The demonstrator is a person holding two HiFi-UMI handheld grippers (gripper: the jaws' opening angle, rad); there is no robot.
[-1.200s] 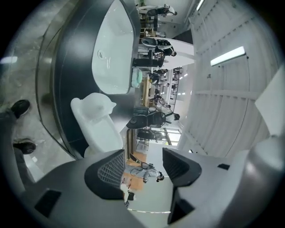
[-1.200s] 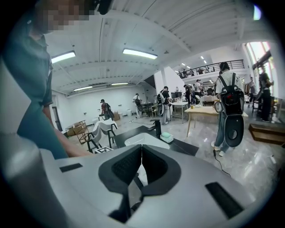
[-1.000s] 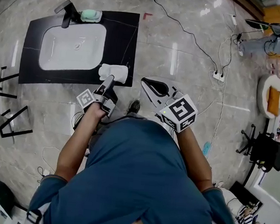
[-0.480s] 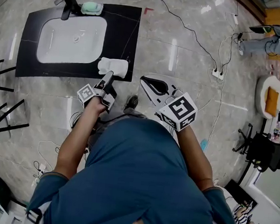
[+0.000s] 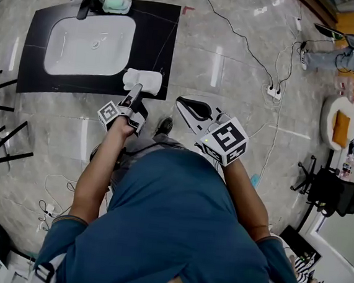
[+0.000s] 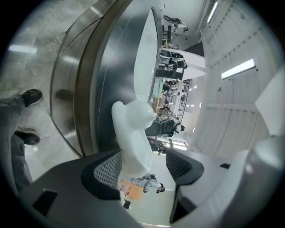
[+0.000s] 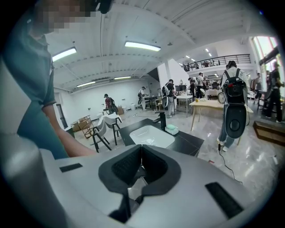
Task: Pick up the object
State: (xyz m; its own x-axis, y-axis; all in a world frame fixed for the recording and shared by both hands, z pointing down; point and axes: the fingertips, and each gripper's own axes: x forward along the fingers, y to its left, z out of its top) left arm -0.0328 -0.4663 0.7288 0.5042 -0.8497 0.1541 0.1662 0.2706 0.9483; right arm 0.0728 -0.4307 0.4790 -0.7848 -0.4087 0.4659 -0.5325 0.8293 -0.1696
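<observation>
White object: smooth, glossy, plastic or ceramic by look. Countertop: dark, smooth, semi-gloss, set with a glossy white basin. Floor: polished, stone-patterned, reflective

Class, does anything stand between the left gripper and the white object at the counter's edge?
Nothing visible does. The white object already stands between the open jaws of the left gripper, at the near edge of the black counter, with a gap on one side.

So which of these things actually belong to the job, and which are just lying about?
Job: white object on the black counter edge; left gripper, fingers open around it.
Lying about: sink; tap; green item beside it; floor power strip; right gripper, shut, idle.
</observation>
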